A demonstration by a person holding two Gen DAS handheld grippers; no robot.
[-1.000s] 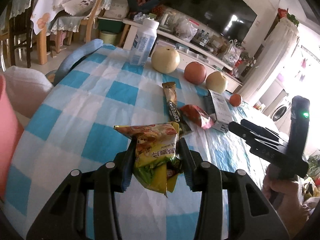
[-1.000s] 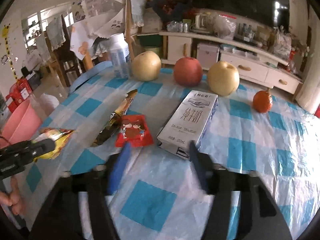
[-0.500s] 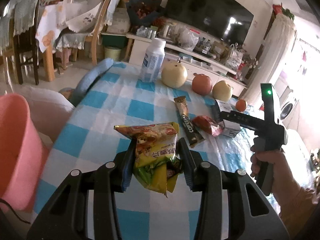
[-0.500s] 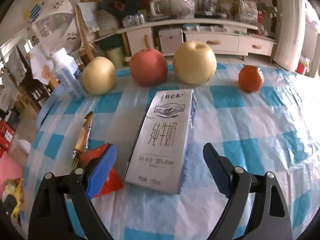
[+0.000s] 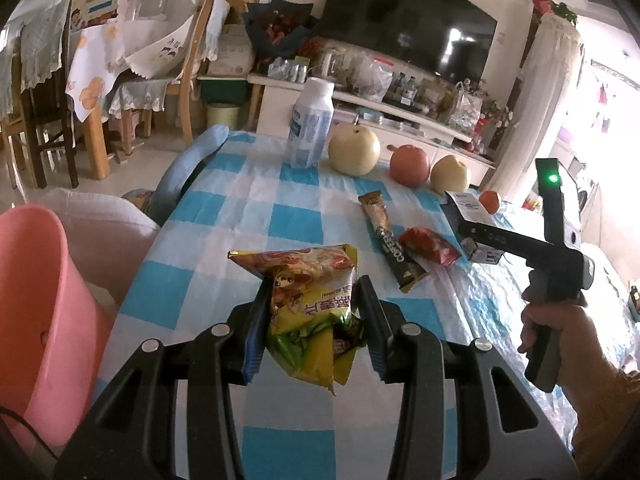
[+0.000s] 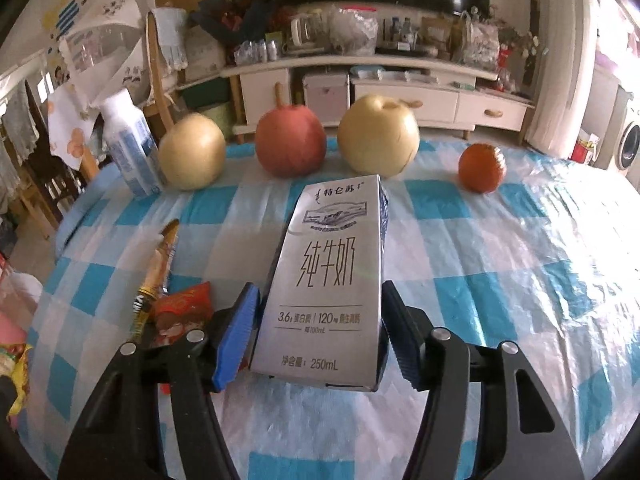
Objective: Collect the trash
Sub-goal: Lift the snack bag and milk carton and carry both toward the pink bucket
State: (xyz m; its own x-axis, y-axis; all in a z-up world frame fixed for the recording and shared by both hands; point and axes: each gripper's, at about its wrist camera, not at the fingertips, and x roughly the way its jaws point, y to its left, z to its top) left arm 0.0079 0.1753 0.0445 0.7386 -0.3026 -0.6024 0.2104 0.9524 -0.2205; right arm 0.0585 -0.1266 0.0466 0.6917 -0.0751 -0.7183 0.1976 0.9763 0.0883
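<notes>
My left gripper [image 5: 314, 284] is shut on a yellow snack bag [image 5: 312, 292], held above the blue-checked table [image 5: 248, 208]. A silver milk carton [image 6: 326, 276] lies flat on the cloth between the fingers of my right gripper [image 6: 318, 288]. That gripper's jaws are closing on it, and the pads sit against both long sides. Left of the carton lie a brown coffee stick [image 6: 160, 264] and a red snack packet [image 6: 182, 312]. In the left wrist view a hand [image 5: 560, 332] holds the right gripper over the carton [image 5: 466, 202]. A pink bin [image 5: 36, 300] stands at the table's left edge.
A white bottle [image 6: 130, 148], two yellow pears [image 6: 192, 152] [image 6: 378, 136], a red apple [image 6: 290, 142] and a small orange [image 6: 482, 168] line the far edge of the table. A blue chair back [image 5: 188, 168] and a white cushion [image 5: 100, 232] stand beside the bin.
My right gripper moved in over the milk carton and narrowed its jaws around it. My left gripper drew back with the snack bag, bringing the pink bin into view.
</notes>
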